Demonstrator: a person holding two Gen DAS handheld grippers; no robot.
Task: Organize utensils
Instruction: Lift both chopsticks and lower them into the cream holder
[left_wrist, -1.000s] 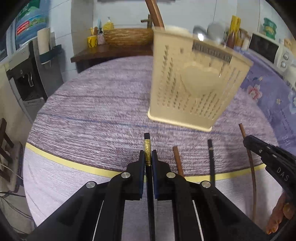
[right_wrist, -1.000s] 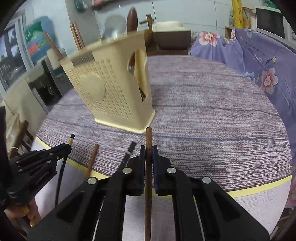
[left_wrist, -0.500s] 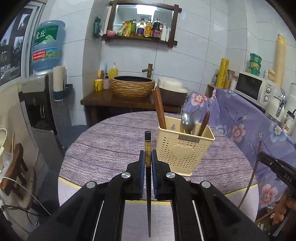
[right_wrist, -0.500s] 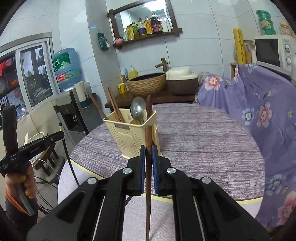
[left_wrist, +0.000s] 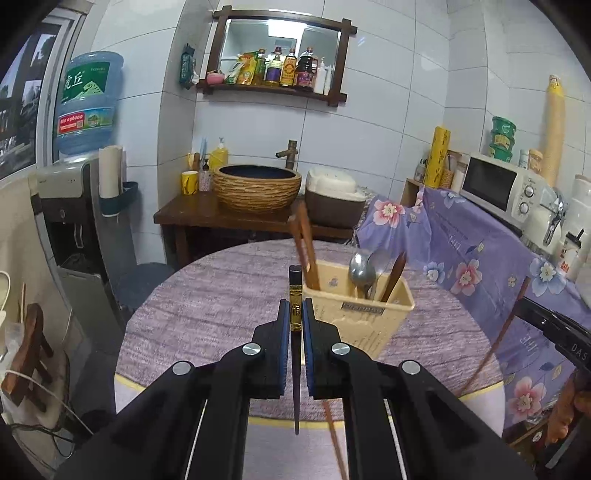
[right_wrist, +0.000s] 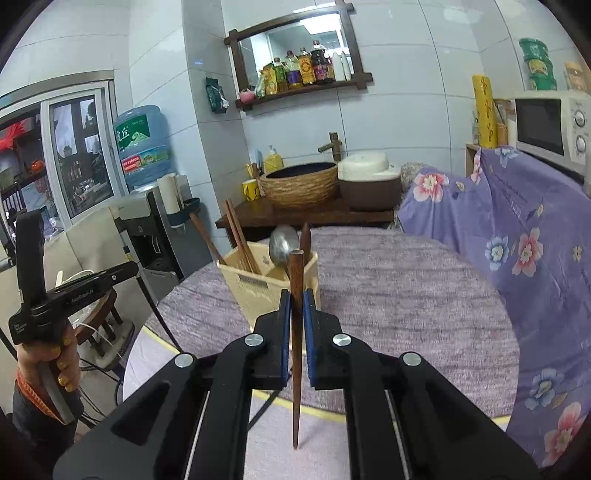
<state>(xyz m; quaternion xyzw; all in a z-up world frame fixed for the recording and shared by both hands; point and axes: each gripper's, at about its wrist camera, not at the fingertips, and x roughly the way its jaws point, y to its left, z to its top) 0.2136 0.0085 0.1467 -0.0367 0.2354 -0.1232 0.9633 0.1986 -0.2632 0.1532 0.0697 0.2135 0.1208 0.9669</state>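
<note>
Both grippers are raised well clear of the table compared with a second ago, when the chopsticks were being clamped low near the tabletop; the caddy, then close and large ahead of the jaws, is now seen smaller and lower.

Left gripper (left_wrist: 295, 314): jaws are closed on a black chopstick (left_wrist: 295, 295) with a gold band, gripped near its blunt top end. The blunt end is seen sticking out just past the fingertips, and the thin tip hangs back below the jaws, off the table.

Right gripper (right_wrist: 295, 306): jaws are closed on a brown wooden chopstick (right_wrist: 296, 280), held the same way, with the blunt end past the fingertips and the pointed tip hanging below.

Ahead of both sets of jaws, a cream utensil caddy (left_wrist: 369, 325) is seen upright on the round table (left_wrist: 207, 302) with its purple-grey cover. From the left view it lies just right of the jaw line; from the right view, slightly left. Brown chopsticks (left_wrist: 306, 254) are held in one compartment; metal spoons (left_wrist: 362, 273) and a wooden utensil (left_wrist: 393, 273) in another.

Further out, the left gripper is seen at the left edge of the right view, gripped by a hand (right_wrist: 55, 365).
</note>
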